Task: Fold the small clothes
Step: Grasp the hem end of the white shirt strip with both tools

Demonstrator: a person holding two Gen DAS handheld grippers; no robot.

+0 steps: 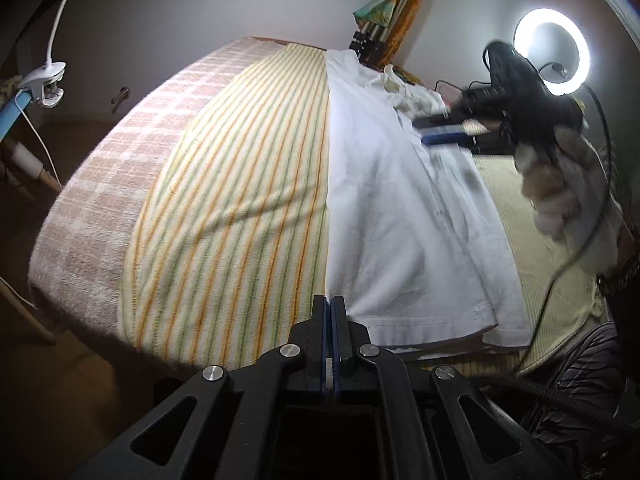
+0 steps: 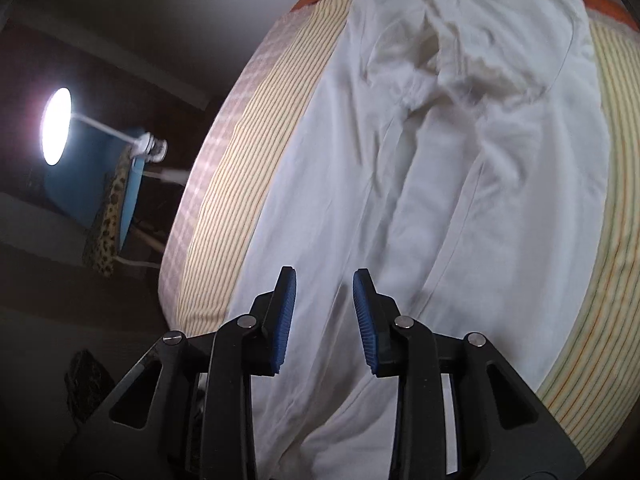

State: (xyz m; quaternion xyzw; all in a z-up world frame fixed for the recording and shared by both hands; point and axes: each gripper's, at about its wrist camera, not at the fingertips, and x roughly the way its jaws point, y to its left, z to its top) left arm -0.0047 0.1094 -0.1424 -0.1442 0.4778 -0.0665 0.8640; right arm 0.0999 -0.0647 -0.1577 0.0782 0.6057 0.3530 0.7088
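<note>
while the left tool [image 1: 330, 304] is pinched closed, the right tool [image 2: 325, 280] gapes above the white garment [image 2: 440, 184].

From the left wrist we look low along the bed's near edge across the striped blanket [image 1: 224, 200], from the right wrist steeply and closely down; both views share the white garment [image 1: 400, 208] [image 2: 440, 200].

The right gripper [image 2: 325, 280] has its blue-padded fingers [image 2: 285, 312] spread apart above a white garment [image 2: 460, 184], which lies spread beneath and ahead of them. The garment rests on a striped blanket [image 2: 244, 184]. Far left of the fingers, a lamp [image 2: 57, 131] glows beside a blue chair [image 2: 92, 188].
</note>
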